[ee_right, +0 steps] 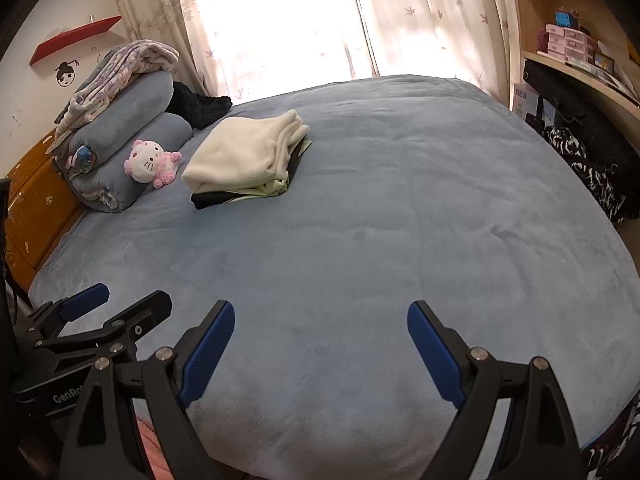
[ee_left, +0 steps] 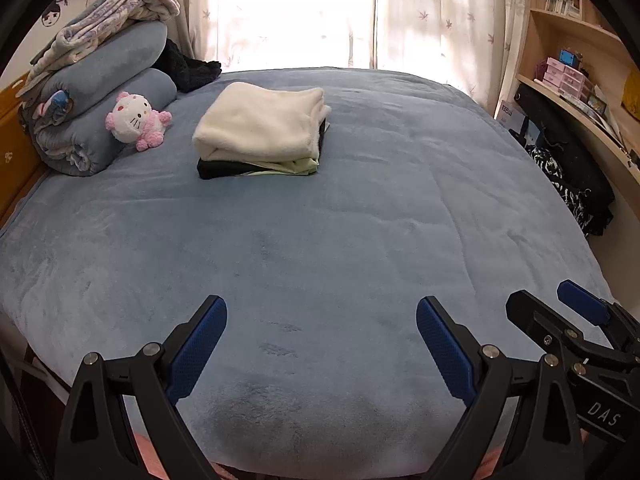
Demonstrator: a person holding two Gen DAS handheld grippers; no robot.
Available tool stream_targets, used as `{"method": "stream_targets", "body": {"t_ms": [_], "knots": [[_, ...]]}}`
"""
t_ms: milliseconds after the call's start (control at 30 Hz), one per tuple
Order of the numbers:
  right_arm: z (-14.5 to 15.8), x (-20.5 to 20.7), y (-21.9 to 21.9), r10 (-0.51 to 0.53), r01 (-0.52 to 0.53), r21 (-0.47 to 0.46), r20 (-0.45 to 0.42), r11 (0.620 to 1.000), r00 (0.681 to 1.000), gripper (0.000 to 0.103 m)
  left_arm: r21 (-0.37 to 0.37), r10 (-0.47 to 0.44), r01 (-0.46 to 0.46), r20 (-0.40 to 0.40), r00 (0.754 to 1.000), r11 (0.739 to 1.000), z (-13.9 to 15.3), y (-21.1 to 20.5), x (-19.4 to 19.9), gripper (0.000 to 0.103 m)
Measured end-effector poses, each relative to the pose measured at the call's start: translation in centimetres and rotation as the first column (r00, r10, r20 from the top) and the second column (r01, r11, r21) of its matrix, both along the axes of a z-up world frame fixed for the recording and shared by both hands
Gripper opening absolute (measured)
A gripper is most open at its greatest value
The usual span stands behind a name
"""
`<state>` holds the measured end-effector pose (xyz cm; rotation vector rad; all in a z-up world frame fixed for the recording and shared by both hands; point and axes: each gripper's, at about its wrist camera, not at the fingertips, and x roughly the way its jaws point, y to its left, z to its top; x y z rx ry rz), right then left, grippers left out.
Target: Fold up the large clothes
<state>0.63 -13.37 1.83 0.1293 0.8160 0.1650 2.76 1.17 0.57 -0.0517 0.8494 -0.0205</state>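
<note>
A stack of folded clothes lies on the far left part of the blue bed: a cream fleece on top, a pale green piece and a black piece under it. It also shows in the right wrist view. My left gripper is open and empty, low over the near edge of the bed. My right gripper is open and empty, side by side with the left one. The right gripper shows at the right of the left wrist view, and the left gripper at the left of the right wrist view.
Rolled blue blankets with a patterned quilt on top and a pink-and-white plush cat sit at the bed's far left. A dark garment lies by the curtains. Black bags and wooden shelves stand on the right. A wooden headboard is on the left.
</note>
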Motion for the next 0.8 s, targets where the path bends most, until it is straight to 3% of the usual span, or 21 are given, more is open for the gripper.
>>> {"method": "stream_targets", "body": {"t_ms": [800], "knots": [[-1.4,0.3,0.0,-0.011,0.011,0.006,-0.025,1.000,1.000,0.089,0.014,0.013,-0.013,-0.028,1.000,1.000,-1.3,-0.2,0.8,0.095]]}}
